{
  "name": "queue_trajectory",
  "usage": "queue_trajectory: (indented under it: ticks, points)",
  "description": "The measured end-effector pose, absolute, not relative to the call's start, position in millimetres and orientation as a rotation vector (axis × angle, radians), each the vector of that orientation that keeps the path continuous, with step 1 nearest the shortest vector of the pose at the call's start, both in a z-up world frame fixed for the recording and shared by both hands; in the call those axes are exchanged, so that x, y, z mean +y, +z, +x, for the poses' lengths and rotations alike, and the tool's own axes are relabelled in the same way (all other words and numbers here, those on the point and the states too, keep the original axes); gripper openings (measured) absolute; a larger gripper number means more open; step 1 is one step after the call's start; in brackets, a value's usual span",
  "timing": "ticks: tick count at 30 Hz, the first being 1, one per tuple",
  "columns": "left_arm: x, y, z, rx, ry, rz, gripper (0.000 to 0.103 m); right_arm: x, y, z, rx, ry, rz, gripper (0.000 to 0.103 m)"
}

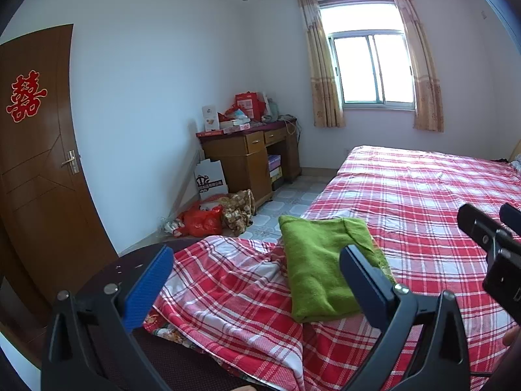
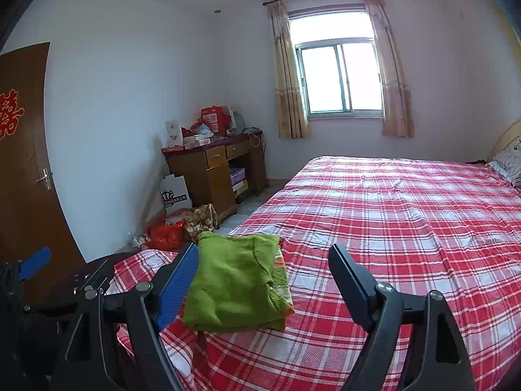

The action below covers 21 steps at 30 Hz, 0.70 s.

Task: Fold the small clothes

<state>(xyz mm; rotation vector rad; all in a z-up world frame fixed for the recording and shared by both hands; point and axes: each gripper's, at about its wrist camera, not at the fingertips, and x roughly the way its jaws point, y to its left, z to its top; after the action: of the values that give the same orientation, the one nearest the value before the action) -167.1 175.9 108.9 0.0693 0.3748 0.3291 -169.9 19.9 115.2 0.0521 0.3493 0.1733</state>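
Left wrist view: sitting low by the corner of the plaid bed (image 1: pixel 407 189), looking slightly downward across it toward the window (image 1: pixel 371 68), door (image 1: pixel 35 163) at far left. Right wrist view: sitting just to the right, facing likewise, showing more mattress. Both are sharing the green folded garment (image 2: pixel 234 280) close ahead, the desk (image 2: pixel 208 169) and window wall.

The folded green garment (image 2: pixel 232 285) is matt, fuzzy knit cloth. The bed sheet (image 2: pixel 390 228) is thin woven checked cotton-like cloth. The door (image 1: pixel 39 163) is glossy varnished wood.
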Motion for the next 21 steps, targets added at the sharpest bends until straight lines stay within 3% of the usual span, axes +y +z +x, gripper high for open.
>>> queue_trajectory:
  ticks: [21]
  points:
    - [174.4, 105.8, -165.8, 0.382, 0.327, 0.074, 0.103, 13.8, 112.5, -169.9, 0.355, 0.164, 0.068, 0.082]
